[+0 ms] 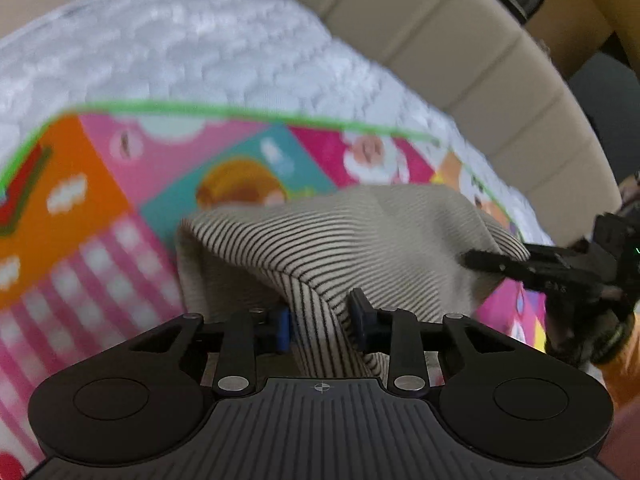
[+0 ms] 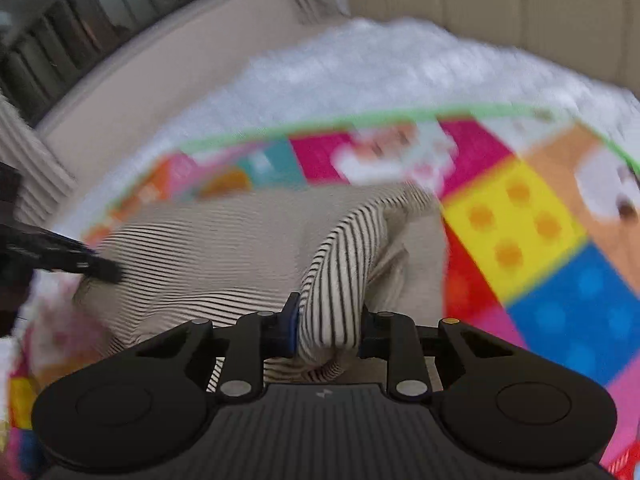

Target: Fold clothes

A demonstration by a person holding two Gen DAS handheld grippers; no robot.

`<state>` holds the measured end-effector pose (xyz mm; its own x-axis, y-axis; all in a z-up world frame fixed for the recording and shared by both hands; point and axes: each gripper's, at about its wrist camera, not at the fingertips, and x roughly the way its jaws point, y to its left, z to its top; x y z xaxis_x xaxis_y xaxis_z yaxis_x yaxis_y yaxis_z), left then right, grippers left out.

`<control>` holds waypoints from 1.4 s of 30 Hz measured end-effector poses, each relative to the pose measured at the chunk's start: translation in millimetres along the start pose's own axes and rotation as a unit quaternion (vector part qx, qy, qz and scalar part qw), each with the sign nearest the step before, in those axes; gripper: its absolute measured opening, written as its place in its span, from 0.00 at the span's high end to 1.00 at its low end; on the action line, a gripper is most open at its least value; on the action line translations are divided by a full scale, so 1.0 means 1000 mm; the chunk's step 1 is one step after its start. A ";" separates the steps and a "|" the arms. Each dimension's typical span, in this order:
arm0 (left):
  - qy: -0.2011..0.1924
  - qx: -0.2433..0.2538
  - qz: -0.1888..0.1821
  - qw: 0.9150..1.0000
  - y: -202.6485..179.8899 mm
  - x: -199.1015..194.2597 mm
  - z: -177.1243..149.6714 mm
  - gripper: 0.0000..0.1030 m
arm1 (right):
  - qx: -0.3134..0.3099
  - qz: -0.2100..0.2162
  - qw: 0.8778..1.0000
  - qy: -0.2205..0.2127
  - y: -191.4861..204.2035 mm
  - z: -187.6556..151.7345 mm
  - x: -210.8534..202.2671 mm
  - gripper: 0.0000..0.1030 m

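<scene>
A cream garment with thin black stripes (image 1: 360,236) hangs lifted over a colourful play mat (image 1: 80,200). My left gripper (image 1: 320,324) is shut on a bunched fold of the garment. My right gripper (image 2: 328,328) is shut on another fold of the same garment (image 2: 224,236). In the left wrist view the right gripper (image 1: 476,258) enters from the right and touches the cloth. In the right wrist view the left gripper (image 2: 108,272) enters from the left at the cloth's edge. The garment stretches between the two grippers.
The play mat (image 2: 520,216) lies on a fluffy white rug (image 1: 180,40). A beige sofa (image 1: 460,52) runs along the far right side. A wall with a dark window (image 2: 100,12) is at the far left. Both views are blurred.
</scene>
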<state>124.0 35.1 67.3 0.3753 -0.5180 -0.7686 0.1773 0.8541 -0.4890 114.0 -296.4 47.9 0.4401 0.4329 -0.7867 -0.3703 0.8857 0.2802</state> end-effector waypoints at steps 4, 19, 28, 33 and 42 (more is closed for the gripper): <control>0.056 0.017 0.044 0.997 0.005 0.026 -0.026 0.65 | 0.015 -0.002 1.000 -0.009 -0.007 -0.011 0.005 0.69; 0.005 0.067 -0.007 0.998 -0.028 0.000 -0.015 0.34 | -0.092 -0.006 0.993 -0.076 0.021 0.038 -0.002 0.39; 0.103 0.021 -0.032 0.994 -0.024 0.042 -0.036 0.20 | -0.103 -0.033 0.994 -0.034 0.020 0.022 0.022 0.14; 0.129 0.028 -0.089 0.987 -0.031 0.045 -0.036 0.08 | -0.080 -0.036 0.991 -0.106 0.009 0.063 0.007 0.00; 0.150 -0.033 -0.102 0.983 -0.014 0.067 -0.033 0.09 | -0.081 -0.137 0.985 -0.071 -0.012 0.103 0.074 0.00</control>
<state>117.0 -12.6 9.1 0.0520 -0.6778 -0.7334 0.1585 0.7307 -0.6640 234.7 -257.8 43.0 0.6474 0.2116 -0.7322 -0.3421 0.9392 -0.0311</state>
